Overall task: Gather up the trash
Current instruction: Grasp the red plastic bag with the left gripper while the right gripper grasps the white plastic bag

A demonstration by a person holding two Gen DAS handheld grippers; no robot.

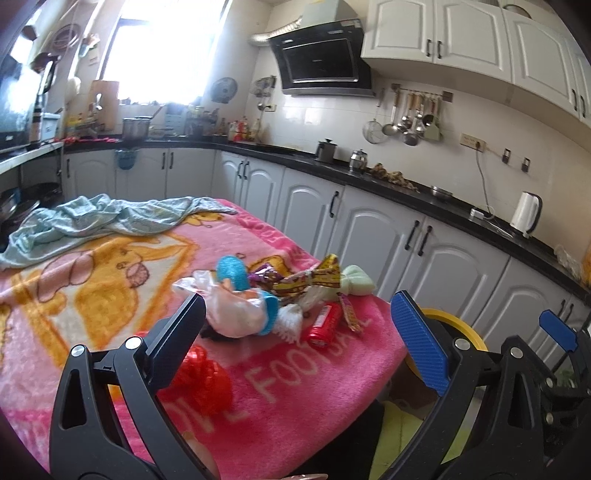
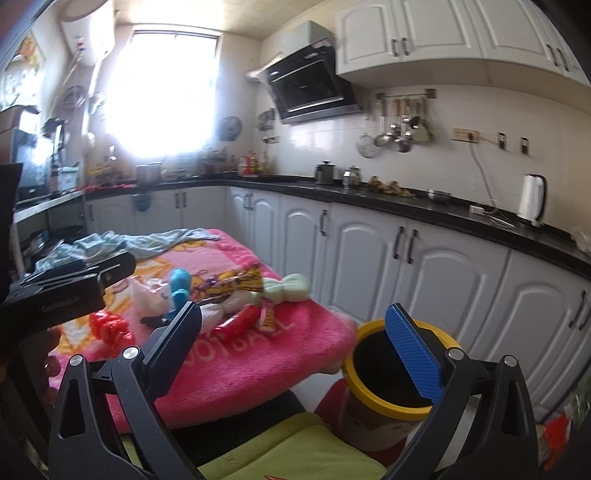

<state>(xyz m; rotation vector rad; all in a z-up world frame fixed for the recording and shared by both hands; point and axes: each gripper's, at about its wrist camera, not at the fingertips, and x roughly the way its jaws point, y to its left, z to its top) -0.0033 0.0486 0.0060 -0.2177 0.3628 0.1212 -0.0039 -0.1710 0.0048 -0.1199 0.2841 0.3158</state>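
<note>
Daylight floods through the blown-out kitchen window [image 1: 162,51], washing nearby walls in glare. Fisheye distortion bends the white upper cabinets [image 2: 443,33] and darkens the corners; the right wrist view is slightly softer.

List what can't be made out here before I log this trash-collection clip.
- Bin interior: dark in right wrist view; nearly all hidden by the right gripper in left wrist view.
- Wrapper print: too small.
- Window: overexposed.
- Left gripper body: cropped.
</note>
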